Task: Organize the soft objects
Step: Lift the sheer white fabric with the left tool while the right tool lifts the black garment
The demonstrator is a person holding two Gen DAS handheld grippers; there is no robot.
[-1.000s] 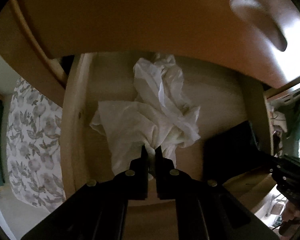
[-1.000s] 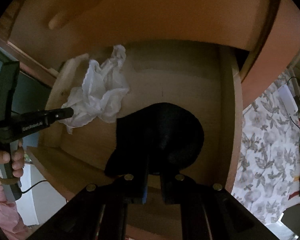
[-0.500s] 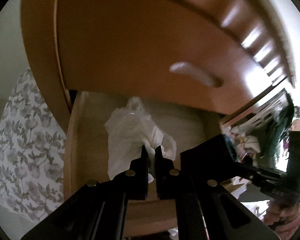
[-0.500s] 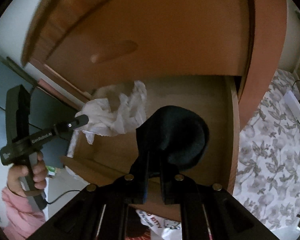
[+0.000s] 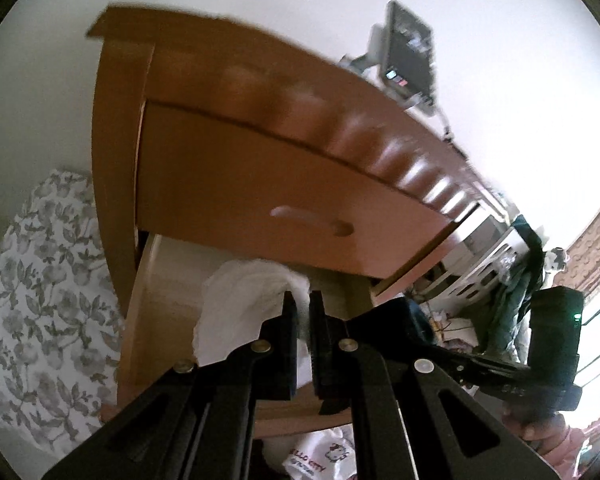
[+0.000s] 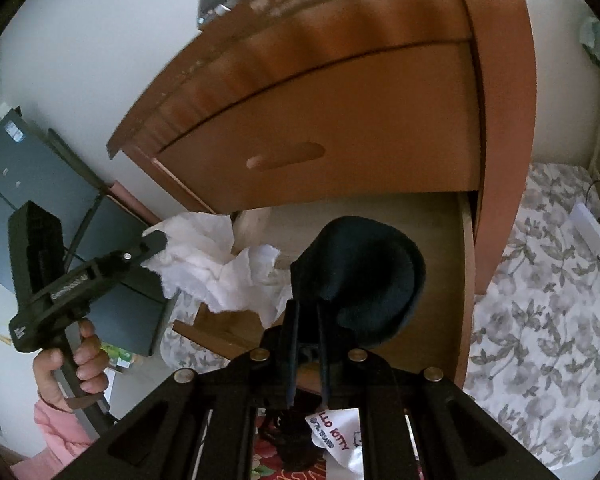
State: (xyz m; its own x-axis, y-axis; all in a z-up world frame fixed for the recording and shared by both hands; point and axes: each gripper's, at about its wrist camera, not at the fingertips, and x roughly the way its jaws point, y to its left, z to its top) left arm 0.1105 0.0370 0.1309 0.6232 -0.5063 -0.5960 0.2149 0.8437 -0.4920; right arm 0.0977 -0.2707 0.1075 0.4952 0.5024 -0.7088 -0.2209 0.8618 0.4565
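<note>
Fingers of both grippers, clamped on white cloth (image 5: 240, 308) and dark cap (image 6: 364, 272), have lifted them above the drawer (image 6: 440, 240).

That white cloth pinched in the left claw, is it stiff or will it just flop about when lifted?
Probably floppy: the white cloth hangs from the left gripper in crumpled, sagging folds over the open drawer. It looks thin and light, since a pinch at one edge carries it all. It seems unlikely to slip, as the jaws are shut tight on a bunched part.
</note>
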